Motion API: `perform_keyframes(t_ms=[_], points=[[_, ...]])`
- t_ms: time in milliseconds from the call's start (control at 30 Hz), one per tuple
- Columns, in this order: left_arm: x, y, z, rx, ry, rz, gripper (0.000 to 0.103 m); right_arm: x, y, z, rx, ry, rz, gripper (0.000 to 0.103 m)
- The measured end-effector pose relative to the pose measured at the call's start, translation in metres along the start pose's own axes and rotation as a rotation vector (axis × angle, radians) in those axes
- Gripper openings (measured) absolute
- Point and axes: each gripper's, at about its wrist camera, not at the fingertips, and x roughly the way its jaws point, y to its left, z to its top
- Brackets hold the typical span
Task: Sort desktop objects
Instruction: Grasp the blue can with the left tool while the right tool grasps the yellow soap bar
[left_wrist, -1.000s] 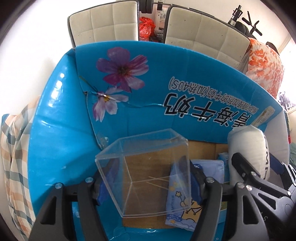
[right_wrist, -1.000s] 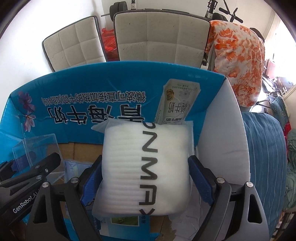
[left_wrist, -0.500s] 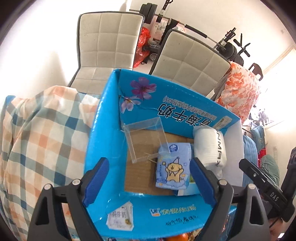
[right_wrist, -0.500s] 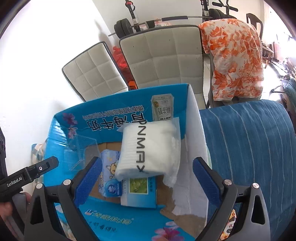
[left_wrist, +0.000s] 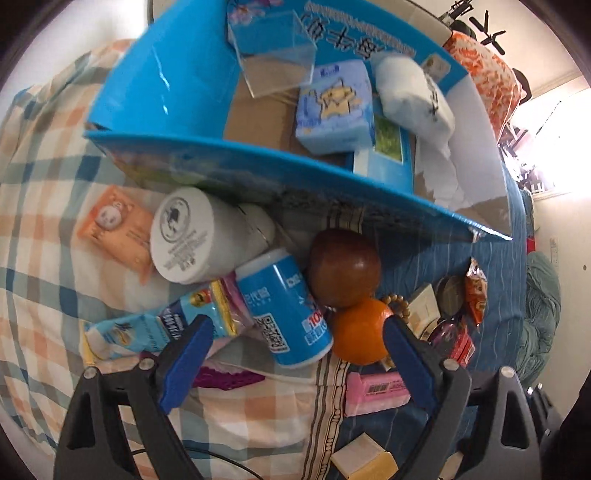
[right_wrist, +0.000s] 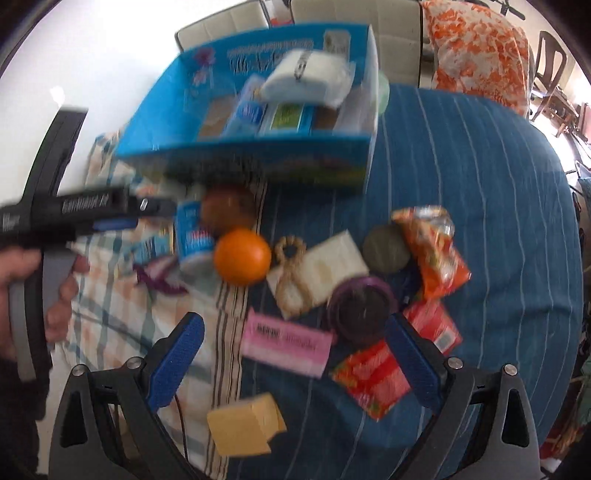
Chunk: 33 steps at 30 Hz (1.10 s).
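Left gripper (left_wrist: 297, 345) wide open, nothing between the pads; its jaws have just been opening, with no item between them. Blue can (left_wrist: 286, 314) lies on its side right ahead of it, in line with the gap but not touched; orange (left_wrist: 360, 332) just inside the right pad, dark red apple (left_wrist: 343, 267) touching it from behind, white cylinder (left_wrist: 195, 236) further left. Right gripper (right_wrist: 291, 354) also wide open and empty; its jaws have just been opening too. Pink packet (right_wrist: 286, 341) sits between its fingers, not clamped; purple lid (right_wrist: 360, 306) close to the right pad, yellow block (right_wrist: 245, 424) nearer the camera, red snack pack (right_wrist: 373, 376) at right. Blue box (left_wrist: 159, 81) stands beyond the pile at the far side of the bench, holding the clear case (left_wrist: 273, 48), cartoon tissue pack (left_wrist: 334, 107) and white foam pack (left_wrist: 413, 92). Right view is motion-blurred
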Motion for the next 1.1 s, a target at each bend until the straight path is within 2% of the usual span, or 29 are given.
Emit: perform_keyframes(t_ms=[67,167,200,267,300,367,400,500,567,767,800,867,967,1100], points=[[0.014,-0.007,-0.002,0.022,0.023,0.045,0.094,0.012,0.001,-0.031,0.018,0.05,0.019,0.1],[0.035,-0.005,-0.003,0.025,0.043,0.115,0.094,0.024,0.003,-0.058,0.062,0.098,0.056,0.1],[0.043,-0.003,-0.003,0.021,0.059,0.119,0.094,0.026,0.006,-0.063,0.066,0.107,0.072,0.1],[0.049,0.008,0.0,-0.009,0.035,0.116,0.095,0.031,0.013,-0.073,0.059,0.127,0.084,0.1],[0.053,0.011,0.0,-0.009,0.042,0.12,0.093,0.034,0.017,-0.077,0.045,0.139,0.085,0.1],[0.056,0.008,-0.002,0.049,0.027,0.174,0.085,0.039,0.029,-0.083,0.005,0.16,0.079,0.1],[0.056,0.003,-0.004,0.09,0.019,0.189,0.073,0.041,0.034,-0.086,-0.017,0.167,0.07,0.1],[0.055,-0.006,-0.015,0.169,0.021,0.237,0.056,0.047,0.047,-0.093,-0.069,0.185,0.039,0.1],[0.048,-0.004,-0.023,0.179,0.001,0.239,0.053,0.054,0.056,-0.097,-0.109,0.208,0.017,0.1],[0.018,0.003,-0.055,0.19,-0.017,0.186,0.052,0.09,0.062,-0.11,-0.164,0.269,-0.08,0.099],[0.011,0.005,-0.062,0.192,-0.029,0.176,0.052,0.094,0.061,-0.111,-0.183,0.278,-0.086,0.097],[-0.001,0.011,-0.074,0.18,-0.04,0.155,0.052,0.1,0.056,-0.112,-0.181,0.268,-0.099,0.075],[-0.017,0.022,-0.089,0.158,-0.049,0.131,0.052,0.104,0.048,-0.112,-0.187,0.264,-0.105,0.057],[-0.04,0.035,-0.109,0.137,-0.069,0.106,0.052,0.09,0.038,-0.105,-0.178,0.196,-0.101,0.046]])
